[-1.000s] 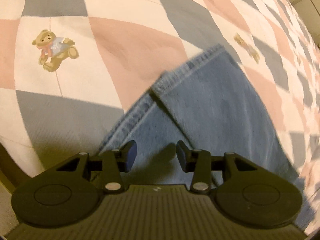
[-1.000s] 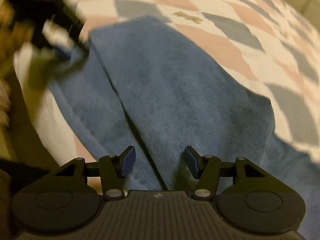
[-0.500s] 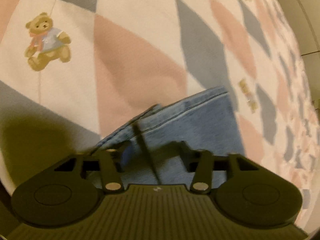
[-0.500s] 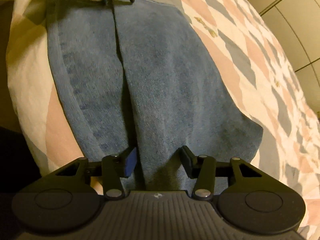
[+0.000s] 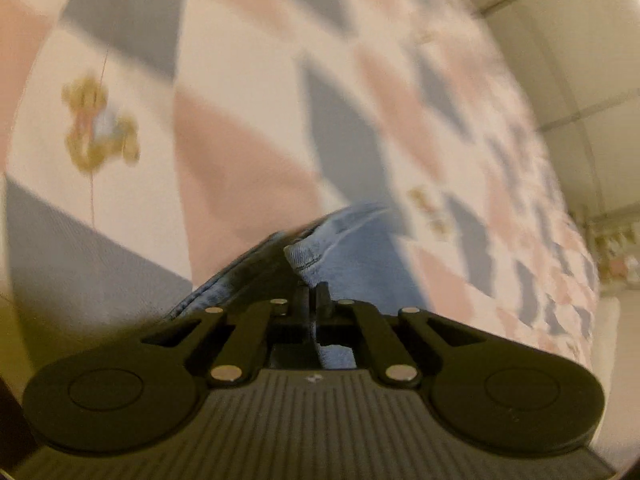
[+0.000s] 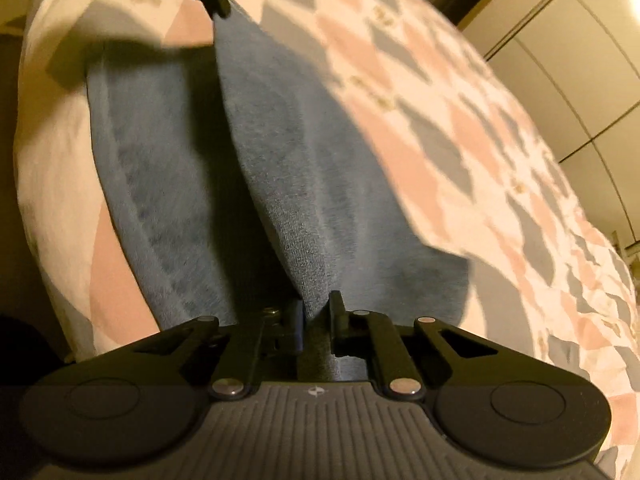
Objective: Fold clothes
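A pair of blue jeans [image 6: 304, 184] lies along the patchwork bedspread [image 6: 420, 128], its legs side by side. My right gripper [image 6: 316, 312] is shut on a fold of denim at the near end, and the upper leg rises off the lower one. At the far end the left gripper [image 6: 218, 0] pinches the hem of the same leg. In the left wrist view that gripper [image 5: 313, 296] is shut on the stitched hem of the jeans [image 5: 344, 248], which stands lifted above the bedspread [image 5: 240, 152].
The bedspread has pink, grey and white diamonds with teddy bear prints [image 5: 96, 128]. The bed edge drops away at the left in the right wrist view. Pale cupboard doors [image 6: 568, 64] stand beyond the bed at the right.
Both grippers went from open above the jeans to shut on the denim. The upper leg has lifted, and both views are blurred by motion.
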{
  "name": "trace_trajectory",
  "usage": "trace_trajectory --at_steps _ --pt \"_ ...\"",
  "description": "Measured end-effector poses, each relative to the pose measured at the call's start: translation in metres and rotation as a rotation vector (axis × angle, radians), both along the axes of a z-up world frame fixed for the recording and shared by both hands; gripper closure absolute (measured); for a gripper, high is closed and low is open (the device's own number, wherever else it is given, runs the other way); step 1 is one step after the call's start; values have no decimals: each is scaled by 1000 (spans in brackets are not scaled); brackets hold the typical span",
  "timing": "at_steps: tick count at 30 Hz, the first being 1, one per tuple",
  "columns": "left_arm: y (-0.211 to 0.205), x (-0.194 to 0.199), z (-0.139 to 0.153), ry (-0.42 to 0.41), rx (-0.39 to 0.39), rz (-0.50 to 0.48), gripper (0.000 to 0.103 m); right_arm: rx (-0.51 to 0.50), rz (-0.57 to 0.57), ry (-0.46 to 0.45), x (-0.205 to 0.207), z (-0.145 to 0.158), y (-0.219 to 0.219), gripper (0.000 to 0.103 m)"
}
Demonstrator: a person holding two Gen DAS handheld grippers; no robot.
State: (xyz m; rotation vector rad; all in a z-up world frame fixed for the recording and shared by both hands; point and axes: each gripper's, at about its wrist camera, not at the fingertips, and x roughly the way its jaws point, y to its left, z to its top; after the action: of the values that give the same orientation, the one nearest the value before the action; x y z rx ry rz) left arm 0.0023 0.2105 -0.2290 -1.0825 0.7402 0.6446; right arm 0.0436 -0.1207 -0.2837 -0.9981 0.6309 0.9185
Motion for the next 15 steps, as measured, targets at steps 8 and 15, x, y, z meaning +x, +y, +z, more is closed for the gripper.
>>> trace_trajectory --at_steps 8,15 --pt "-34 -66 -26 157 22 -36 100 -96 78 63 -23 -24 1 87" --pt "-26 -71 -48 125 -76 66 99 -132 113 57 -31 -33 5 89"
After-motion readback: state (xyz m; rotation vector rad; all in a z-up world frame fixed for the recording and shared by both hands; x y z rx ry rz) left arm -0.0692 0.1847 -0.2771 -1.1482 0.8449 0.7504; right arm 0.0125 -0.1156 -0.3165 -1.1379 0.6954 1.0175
